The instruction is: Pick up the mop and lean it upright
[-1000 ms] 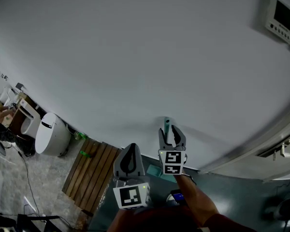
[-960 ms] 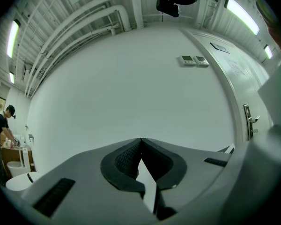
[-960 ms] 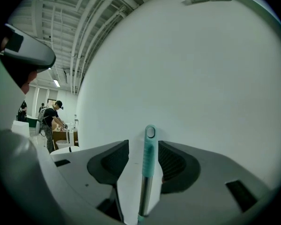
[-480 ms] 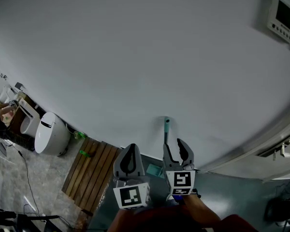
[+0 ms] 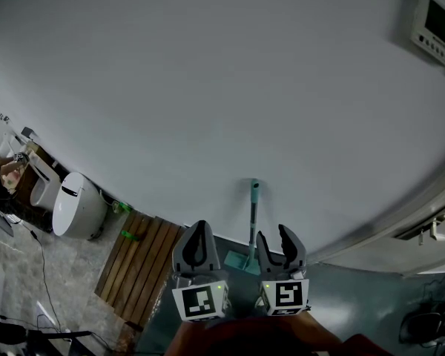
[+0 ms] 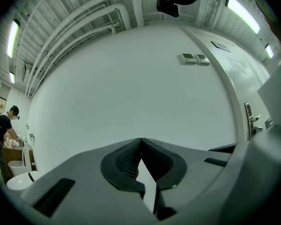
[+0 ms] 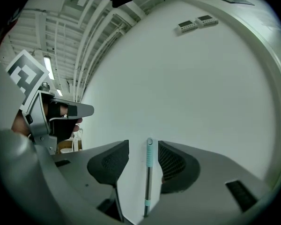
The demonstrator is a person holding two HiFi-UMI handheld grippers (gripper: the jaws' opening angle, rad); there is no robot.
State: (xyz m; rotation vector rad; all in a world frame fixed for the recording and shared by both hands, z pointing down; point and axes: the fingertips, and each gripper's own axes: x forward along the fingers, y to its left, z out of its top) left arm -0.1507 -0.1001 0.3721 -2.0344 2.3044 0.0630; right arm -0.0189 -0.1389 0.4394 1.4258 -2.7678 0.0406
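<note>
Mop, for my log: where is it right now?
In the head view's lower centre, the mop stands upright against the white wall, just beyond the right gripper.

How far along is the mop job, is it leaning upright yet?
Looks done: the mop stands upright, its handle against the white wall. Nothing is in hand: the right hand-held gripper is open, not closed on the handle, and the left hand-held gripper is shut and empty. Nothing visibly left to do.

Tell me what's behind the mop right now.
Only the bare white wall; the mop stands upright against it. The right gripper hides part of its head.
</note>
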